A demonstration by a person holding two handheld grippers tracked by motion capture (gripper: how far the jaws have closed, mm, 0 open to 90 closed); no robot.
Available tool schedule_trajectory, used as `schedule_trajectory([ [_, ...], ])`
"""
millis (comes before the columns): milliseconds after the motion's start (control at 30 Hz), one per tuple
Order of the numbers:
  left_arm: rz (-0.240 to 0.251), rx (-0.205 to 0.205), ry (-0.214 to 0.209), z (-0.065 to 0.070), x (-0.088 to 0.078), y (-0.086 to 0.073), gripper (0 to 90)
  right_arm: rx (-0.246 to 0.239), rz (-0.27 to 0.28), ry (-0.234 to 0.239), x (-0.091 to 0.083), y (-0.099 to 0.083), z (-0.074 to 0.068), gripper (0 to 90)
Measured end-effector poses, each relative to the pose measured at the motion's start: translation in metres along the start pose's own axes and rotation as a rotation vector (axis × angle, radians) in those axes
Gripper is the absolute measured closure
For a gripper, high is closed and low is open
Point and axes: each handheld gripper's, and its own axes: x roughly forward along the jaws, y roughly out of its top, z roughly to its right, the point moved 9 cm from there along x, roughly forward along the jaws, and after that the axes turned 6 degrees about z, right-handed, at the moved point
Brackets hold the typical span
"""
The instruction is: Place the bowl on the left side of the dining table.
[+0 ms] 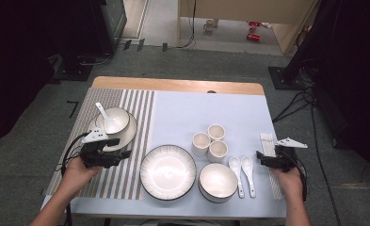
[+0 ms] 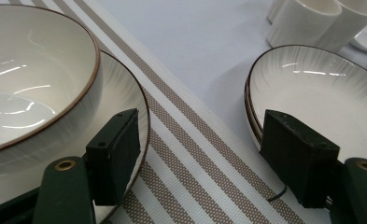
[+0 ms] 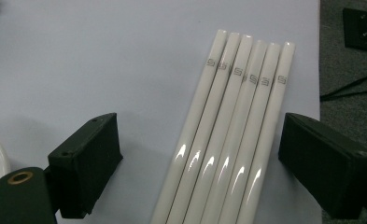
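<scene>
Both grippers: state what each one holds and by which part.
Nothing is held. The left gripper stands open over the striped placemat, and the right gripper stands open around the white chopsticks without pressing them.

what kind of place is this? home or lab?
Probably a lab or studio set up as a dining scene: a small table laid with tableware, on grey carpet with loose cables and black equipment stands around it.

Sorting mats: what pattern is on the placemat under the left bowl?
Brown and white stripes on the placemat; left gripper view shows it best.
</scene>
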Motion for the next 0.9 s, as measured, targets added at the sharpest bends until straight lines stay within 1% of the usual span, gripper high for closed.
schedule_trajectory([
  [200,0.015,0.003,-0.016,0.006,-0.001,-0.006,28.3,0.001,0.0,0.0,0.0,0.0,0.0,12.6],
  [367,0.007,0.004,-0.021,0.009,0.0,-0.013,28.0,0.001,0.001,-0.001,0.0,0.0,0.0,12.6],
  [500,0.003,0.024,-0.026,0.012,0.002,-0.019,27.6,0.001,0.001,-0.001,0.0,0.0,0.0,12.6],
  [633,0.003,0.02,-0.035,0.014,0.003,-0.024,26.3,0.001,0.001,-0.001,0.0,0.0,0.0,12.6],
  [700,0.009,0.036,-0.028,0.013,0.003,-0.027,25.2,0.0,0.0,-0.001,0.0,0.0,0.0,12.6],
  [833,-0.013,0.024,-0.044,0.015,0.005,-0.035,25.2,-0.001,0.0,-0.002,0.0,0.0,0.0,12.6],
  [900,-0.035,0.037,-0.042,0.016,0.008,-0.041,25.2,-0.001,0.001,-0.002,0.0,0.0,0.0,12.6],
])
